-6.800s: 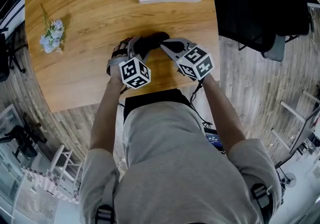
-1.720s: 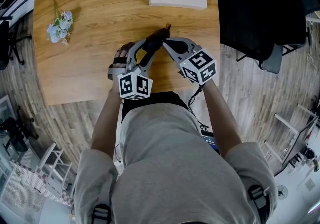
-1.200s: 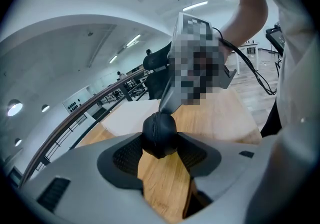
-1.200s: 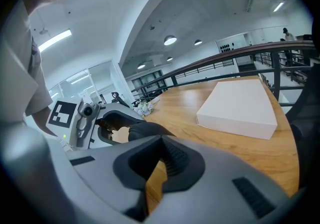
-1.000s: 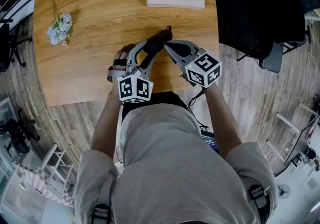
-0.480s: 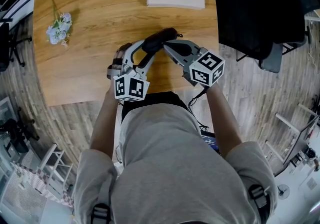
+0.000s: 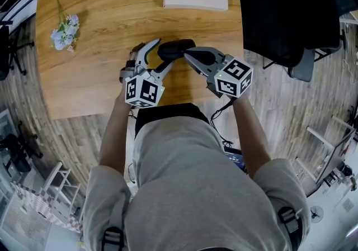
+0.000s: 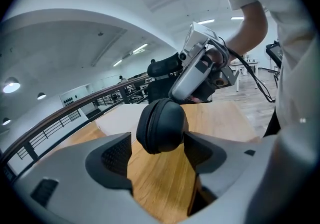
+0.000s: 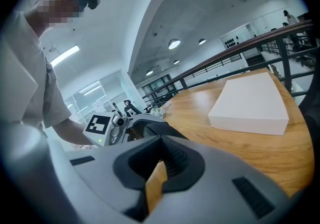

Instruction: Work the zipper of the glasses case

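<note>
**Glasses case (image 7: 174, 50) loose in the left tool (image 8: 158, 143)**

The left tool's jaws have just spread wide. The case sits between them, not squeezed, above the surface (image 7: 100, 32). The right tool (image 7: 187, 52) is clenched shut at the case's end. A new grip probably comes next.

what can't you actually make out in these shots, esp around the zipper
Zipper pull: unseen in every view. In the head view the right gripper overlaps the glasses case; in the right gripper view the shut fingers block it.
Zipper open or closed: the case is too small in the head view; the left gripper view shows only one rounded end.
What the right gripper pinches, if anything: hidden between its fingers.
</note>
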### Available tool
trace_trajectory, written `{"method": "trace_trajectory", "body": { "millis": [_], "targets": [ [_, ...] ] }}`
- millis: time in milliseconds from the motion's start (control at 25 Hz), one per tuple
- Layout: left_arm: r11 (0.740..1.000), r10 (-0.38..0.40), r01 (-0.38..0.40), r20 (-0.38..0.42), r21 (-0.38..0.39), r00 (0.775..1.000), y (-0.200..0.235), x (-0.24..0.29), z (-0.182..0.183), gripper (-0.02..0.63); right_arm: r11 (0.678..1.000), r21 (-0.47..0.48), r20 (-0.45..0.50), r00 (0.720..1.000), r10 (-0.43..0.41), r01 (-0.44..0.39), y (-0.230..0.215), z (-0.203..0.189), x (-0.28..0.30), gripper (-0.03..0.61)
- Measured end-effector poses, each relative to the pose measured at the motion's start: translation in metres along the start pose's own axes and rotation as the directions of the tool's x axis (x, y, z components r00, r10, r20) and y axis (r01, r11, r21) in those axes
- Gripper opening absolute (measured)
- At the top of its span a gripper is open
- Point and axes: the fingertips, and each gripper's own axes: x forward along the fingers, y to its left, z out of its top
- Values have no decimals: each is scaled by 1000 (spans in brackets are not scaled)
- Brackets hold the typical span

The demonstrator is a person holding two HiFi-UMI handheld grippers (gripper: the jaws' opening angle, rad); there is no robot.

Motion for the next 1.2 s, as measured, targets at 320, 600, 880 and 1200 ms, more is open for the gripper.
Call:
{"method": "trace_trajectory", "body": {
  "millis": [320, 600, 880, 1200],
  "targets": [
    [996, -77, 73, 99, 41, 992, -15, -1, 20, 299, 1000, 16, 10, 1000, 26, -26, -1, 2, -4, 25],
    [997, -73, 74, 91, -6, 993, -17, -3, 19, 281, 999, 43, -19, 1000, -17, 18, -12, -7, -2, 25],
    [994, 7, -2, -54, 106, 998, -16, -1, 11, 273, 998, 30, -58, 997, -49, 51, -12, -10, 5, 25],
    [986, 63, -43, -119, 160, 991, -12, 1, 10, 267, 996, -22, -72, 993, -91, 90, -4, -6, 2, 25]
  ]
}}
